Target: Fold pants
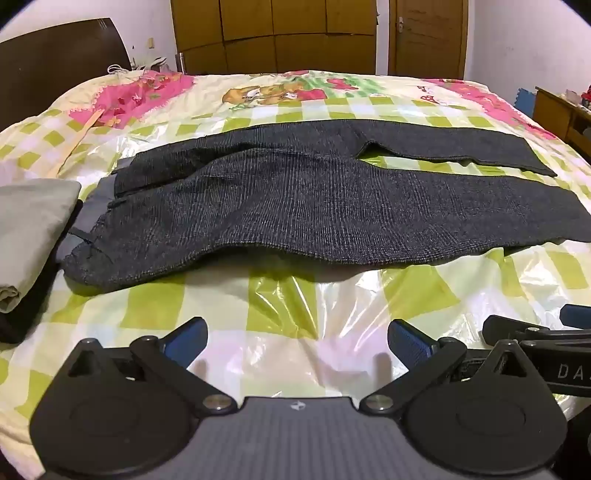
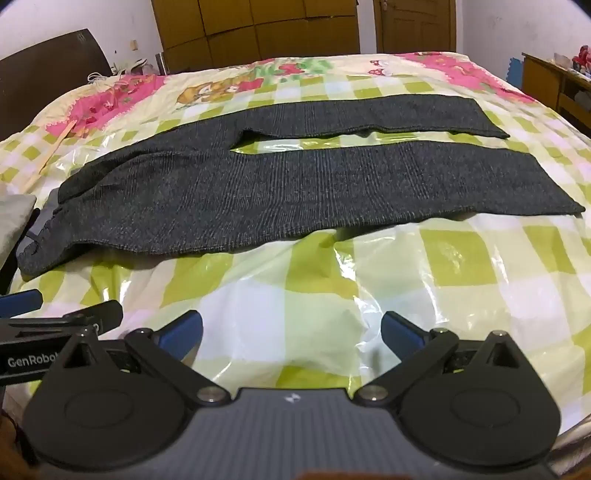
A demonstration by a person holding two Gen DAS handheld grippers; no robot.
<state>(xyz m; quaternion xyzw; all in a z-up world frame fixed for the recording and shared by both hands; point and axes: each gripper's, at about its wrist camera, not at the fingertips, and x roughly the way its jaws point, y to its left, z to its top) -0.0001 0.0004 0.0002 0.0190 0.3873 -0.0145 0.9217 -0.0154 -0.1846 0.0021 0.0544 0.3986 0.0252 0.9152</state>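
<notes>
Dark grey knit pants lie spread flat across the bed, waistband at the left and both legs stretching to the right with a gap between them; they also show in the right wrist view. My left gripper is open and empty, hovering over the bed's near edge in front of the pants. My right gripper is open and empty, just to the right of the left one. Each gripper shows at the edge of the other's view.
The bed has a green-checked cover under clear plastic. Folded grey and black clothes are stacked at the left by the waistband. A dark headboard stands at the left, a wooden wardrobe behind, a wooden cabinet at the right.
</notes>
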